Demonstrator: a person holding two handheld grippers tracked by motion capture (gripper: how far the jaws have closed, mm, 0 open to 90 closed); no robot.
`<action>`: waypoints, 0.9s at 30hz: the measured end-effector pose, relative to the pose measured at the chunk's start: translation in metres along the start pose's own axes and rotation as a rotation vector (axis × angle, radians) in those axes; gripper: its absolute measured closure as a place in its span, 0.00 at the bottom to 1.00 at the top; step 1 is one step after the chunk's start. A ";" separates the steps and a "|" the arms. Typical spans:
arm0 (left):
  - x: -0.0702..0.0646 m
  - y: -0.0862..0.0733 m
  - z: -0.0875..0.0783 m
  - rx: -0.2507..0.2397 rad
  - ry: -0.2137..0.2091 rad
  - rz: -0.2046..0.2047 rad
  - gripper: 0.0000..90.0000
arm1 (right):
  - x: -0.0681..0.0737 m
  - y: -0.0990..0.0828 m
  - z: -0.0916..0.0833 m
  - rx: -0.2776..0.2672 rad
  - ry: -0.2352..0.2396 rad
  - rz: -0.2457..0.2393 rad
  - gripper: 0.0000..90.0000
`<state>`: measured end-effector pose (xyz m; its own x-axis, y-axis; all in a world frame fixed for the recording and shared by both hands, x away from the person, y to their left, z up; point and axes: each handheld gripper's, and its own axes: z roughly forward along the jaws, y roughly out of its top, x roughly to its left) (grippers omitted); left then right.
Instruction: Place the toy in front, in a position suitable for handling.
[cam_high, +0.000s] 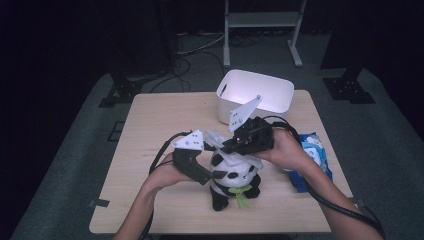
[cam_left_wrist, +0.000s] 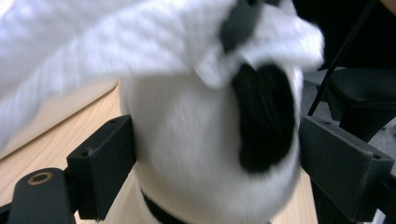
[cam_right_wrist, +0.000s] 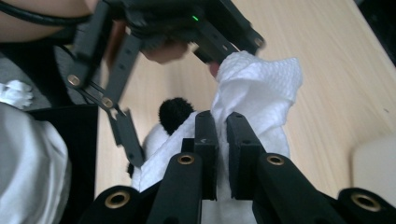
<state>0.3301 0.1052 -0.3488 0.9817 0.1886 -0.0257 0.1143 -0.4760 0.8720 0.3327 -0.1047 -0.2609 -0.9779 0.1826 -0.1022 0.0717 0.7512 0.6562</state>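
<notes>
We see a toy panda (cam_high: 231, 181) sitting on the table (cam_high: 150, 125), near the front edge at about 6 o'clock. It has a white head, black ears and black arms, and something green by its belly. A white wipe (cam_high: 235, 159) lies on top of its head.

Our left gripper (cam_high: 202, 176) is at the panda's 9 o'clock side. In the left gripper view the jaws stand one on each side of the panda's (cam_left_wrist: 205, 154) head. They look like they touch the fur on both sides, so we say this gripper is holding the panda's head. The wipe (cam_left_wrist: 93, 42) hangs over the head at 12 o'clock in that view, and it is blurry.

Our right gripper (cam_high: 231, 148) comes in from about 3 o'clock, right above the panda's head. In the right gripper view its jaws are almost together, and the wipe (cam_right_wrist: 254, 88) is pinched between them. So this gripper is closed on the wipe. Past the jaws we see one black ear of the panda (cam_right_wrist: 175, 114) and, farther off, the left gripper (cam_right_wrist: 126, 135).

A white bin (cam_high: 255, 97) stands on the table at about 12 o'clock from the panda, well apart from it. A blue pack (cam_high: 312, 157) lies at about 3 o'clock, near the right edge of the table, partly behind our right hand (cam_high: 287, 150).
</notes>
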 end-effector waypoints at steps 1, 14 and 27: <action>0.000 -0.001 0.001 0.005 -0.001 0.000 0.13 | -0.001 -0.003 -0.002 -0.002 -0.010 0.007 0.92; 0.000 -0.007 0.029 0.012 0.006 0.000 0.12 | -0.009 -0.023 -0.018 -0.046 -0.039 0.062 0.92; 0.002 -0.010 0.030 0.000 0.013 -0.017 0.11 | -0.005 -0.015 -0.008 0.015 -0.055 0.030 0.93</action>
<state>0.3357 0.0841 -0.3720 0.9775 0.2082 -0.0338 0.1308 -0.4726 0.8715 0.3354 -0.1216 -0.2644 -0.9630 0.2395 -0.1237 0.1043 0.7541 0.6484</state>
